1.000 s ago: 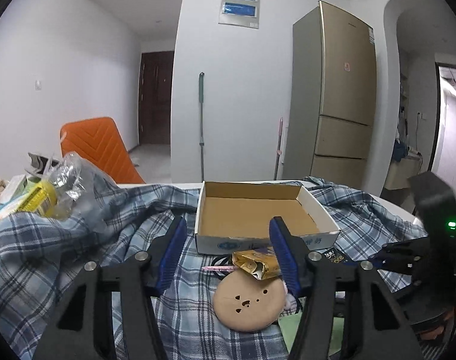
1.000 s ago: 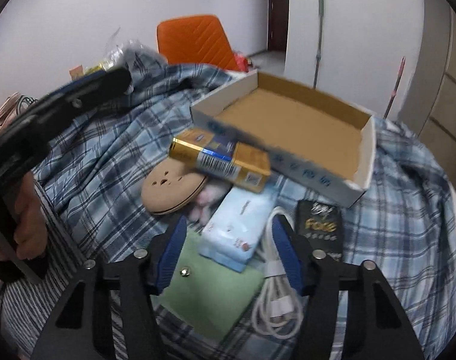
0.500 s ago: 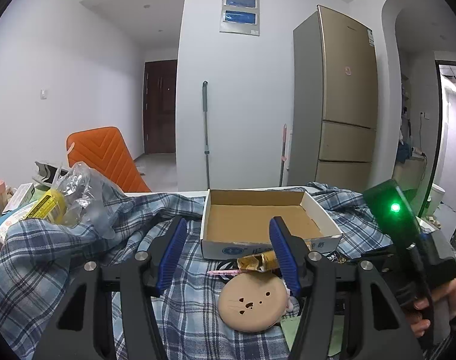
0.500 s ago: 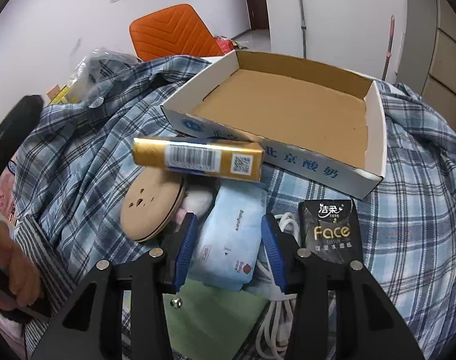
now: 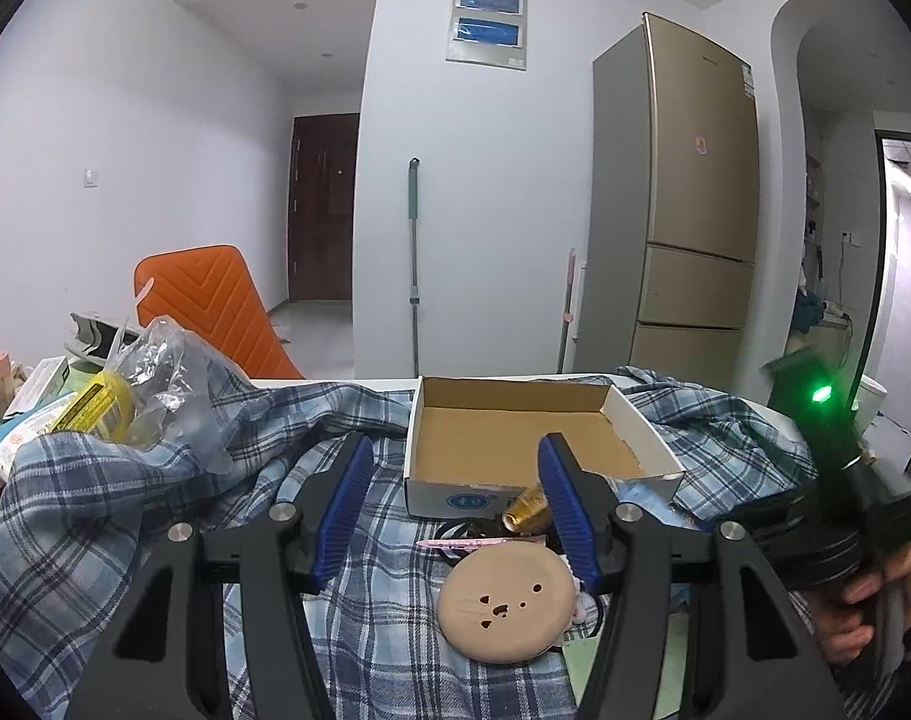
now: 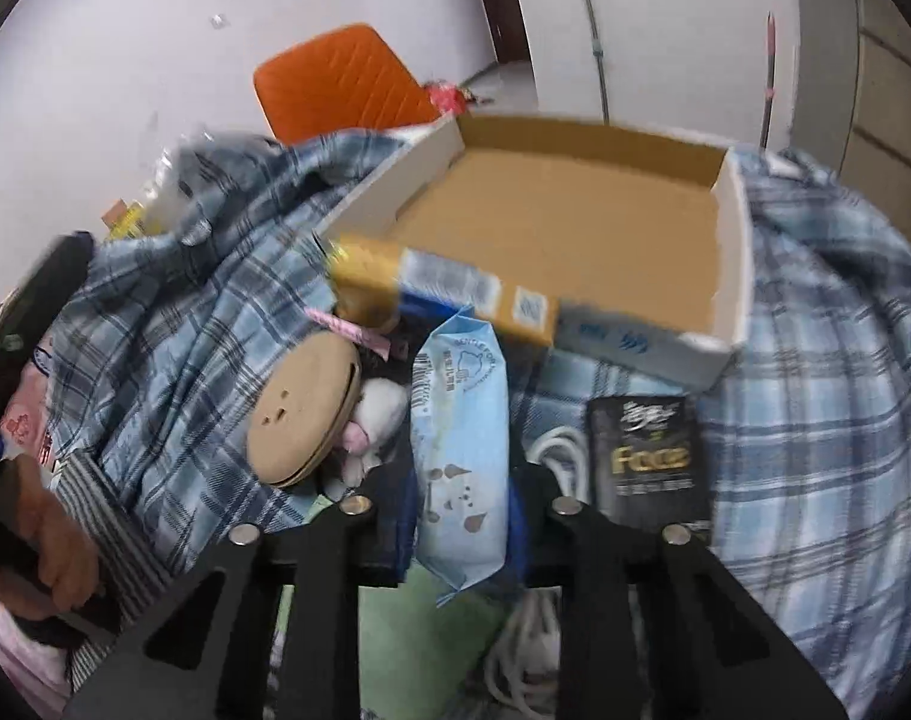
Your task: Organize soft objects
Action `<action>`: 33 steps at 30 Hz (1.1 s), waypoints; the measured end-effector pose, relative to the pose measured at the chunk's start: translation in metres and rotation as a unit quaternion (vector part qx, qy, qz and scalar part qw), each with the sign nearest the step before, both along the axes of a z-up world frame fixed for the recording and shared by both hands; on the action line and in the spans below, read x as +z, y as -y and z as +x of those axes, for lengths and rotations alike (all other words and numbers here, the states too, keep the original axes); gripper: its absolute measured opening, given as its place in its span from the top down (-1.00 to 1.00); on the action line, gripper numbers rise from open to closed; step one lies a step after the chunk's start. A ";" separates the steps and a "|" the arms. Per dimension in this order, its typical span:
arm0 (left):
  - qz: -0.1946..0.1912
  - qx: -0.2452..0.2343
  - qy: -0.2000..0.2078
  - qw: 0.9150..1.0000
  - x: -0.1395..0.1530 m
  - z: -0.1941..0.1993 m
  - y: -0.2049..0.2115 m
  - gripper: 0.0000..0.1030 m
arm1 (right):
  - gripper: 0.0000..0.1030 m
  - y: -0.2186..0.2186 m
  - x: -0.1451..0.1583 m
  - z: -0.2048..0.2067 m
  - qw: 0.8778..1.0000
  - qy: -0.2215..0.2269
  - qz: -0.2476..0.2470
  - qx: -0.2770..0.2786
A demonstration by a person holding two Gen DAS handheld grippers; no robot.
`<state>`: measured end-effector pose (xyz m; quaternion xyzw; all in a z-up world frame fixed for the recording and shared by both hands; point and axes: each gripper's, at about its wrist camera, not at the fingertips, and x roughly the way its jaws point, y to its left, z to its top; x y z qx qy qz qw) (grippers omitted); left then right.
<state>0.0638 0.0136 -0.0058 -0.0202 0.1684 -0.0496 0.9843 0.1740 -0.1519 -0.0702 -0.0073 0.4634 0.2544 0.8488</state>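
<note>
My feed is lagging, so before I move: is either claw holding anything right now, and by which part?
The right claw is shut on the light blue wipes pack, squeezing its near end from both sides. The left claw is open and holds nothing.

Left gripper (image 5: 452,501) spread, right gripper (image 6: 458,516) clamped

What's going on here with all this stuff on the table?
A person is tidying soft things into a cardboard box. The right hand-held gripper has closed on a light blue pack of wipes lying on the plaid cloth. The left hand-held gripper hangs open above a round tan cushion. Nothing is in the box.
</note>
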 end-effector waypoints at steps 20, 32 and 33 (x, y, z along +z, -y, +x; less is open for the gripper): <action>0.093 -0.198 -0.250 0.943 -0.020 0.079 0.068 -0.16 | 0.61 0.075 0.046 -0.020 0.991 0.127 0.008 -0.051; -0.062 -0.141 -0.343 0.927 -0.039 0.128 0.043 -0.16 | 0.62 0.079 0.041 -0.028 0.991 0.126 0.019 -0.035; -0.056 -0.139 -0.347 0.926 -0.042 0.129 0.045 -0.16 | 0.62 0.078 0.041 -0.029 0.991 0.128 0.018 -0.032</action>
